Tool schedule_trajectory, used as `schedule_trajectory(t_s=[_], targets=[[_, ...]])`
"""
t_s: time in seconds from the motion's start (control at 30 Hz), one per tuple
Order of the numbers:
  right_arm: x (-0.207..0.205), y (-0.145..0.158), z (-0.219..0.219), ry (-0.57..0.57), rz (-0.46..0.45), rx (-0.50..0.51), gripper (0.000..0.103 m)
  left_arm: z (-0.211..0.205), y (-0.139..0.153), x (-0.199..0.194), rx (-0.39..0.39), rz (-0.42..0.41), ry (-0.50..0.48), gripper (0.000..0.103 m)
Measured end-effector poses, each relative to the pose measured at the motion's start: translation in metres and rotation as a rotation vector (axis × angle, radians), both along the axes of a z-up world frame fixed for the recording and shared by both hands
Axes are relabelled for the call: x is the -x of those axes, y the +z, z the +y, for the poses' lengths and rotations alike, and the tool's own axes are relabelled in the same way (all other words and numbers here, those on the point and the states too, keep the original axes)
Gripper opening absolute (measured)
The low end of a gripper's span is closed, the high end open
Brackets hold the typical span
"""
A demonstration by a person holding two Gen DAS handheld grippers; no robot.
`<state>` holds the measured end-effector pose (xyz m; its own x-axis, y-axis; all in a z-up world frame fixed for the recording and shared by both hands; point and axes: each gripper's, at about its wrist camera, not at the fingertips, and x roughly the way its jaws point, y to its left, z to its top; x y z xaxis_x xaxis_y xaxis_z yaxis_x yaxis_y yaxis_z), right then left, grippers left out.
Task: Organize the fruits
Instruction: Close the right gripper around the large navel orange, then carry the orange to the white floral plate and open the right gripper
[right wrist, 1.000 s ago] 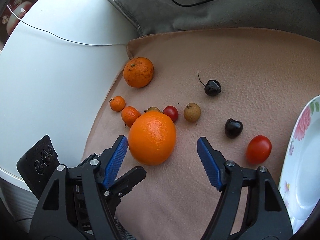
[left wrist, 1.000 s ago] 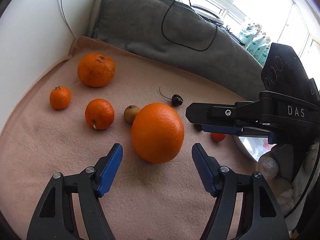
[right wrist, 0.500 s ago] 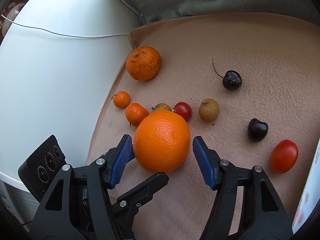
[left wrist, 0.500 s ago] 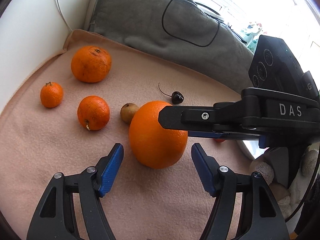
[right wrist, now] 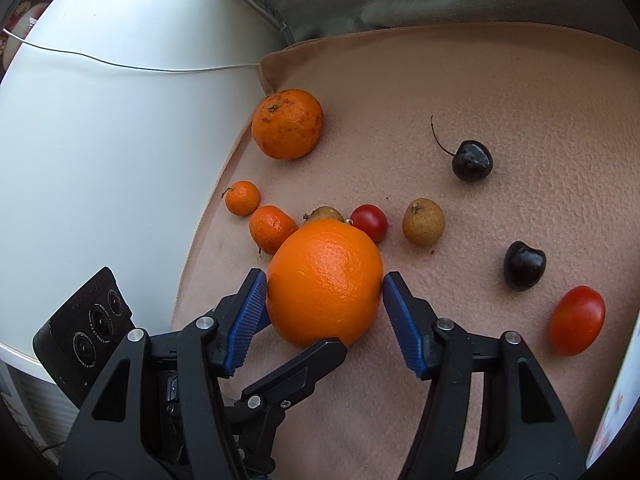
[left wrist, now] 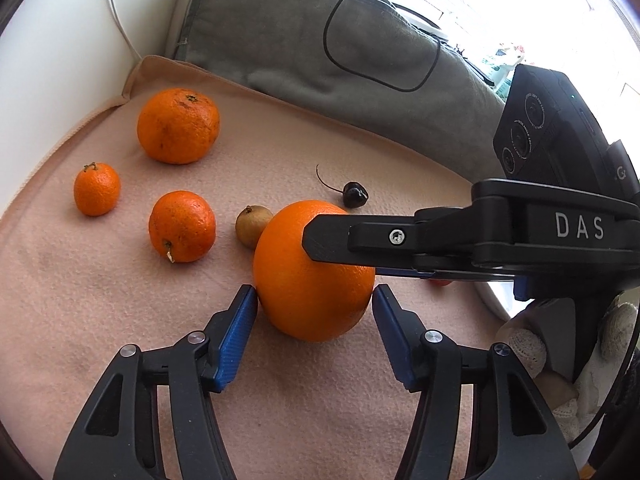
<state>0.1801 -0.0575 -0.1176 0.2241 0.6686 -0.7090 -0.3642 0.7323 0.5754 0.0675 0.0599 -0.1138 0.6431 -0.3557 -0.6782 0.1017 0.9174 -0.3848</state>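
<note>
Close around orange (right wrist: 324, 280): both hand-held grippers.

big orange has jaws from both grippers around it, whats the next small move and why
Probably close the right gripper the last bit. Its blue jaws already bracket the big orange at its widest, touching or nearly so. The left gripper also straddles it, so that one should likely back off first; the orange rests on the pink cloth.

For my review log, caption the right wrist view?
Both grippers' blue pads flank the large orange on the pink cloth.
</note>
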Motion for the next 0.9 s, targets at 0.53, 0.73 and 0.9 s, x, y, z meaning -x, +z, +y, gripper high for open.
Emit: schedule_trajectory(t_s=[0.53,0.73,0.9], targets=[[0.011,0.009,-0.004,0.005,-0.035,0.004,0.063,-0.009,0.008,0.009,-0.043,-0.021,0.001,0.059],[0.017,0.017,-0.015,-0.008,-0.048,-0.001,0.063,-0.017,0.014,0.011,-0.047,-0.036,-0.011,0.059],[0.024,0.026,-0.026,-0.020,-0.067,-0.002,0.063,-0.026,0.021,0.014,-0.051,-0.051,-0.026,0.059]])
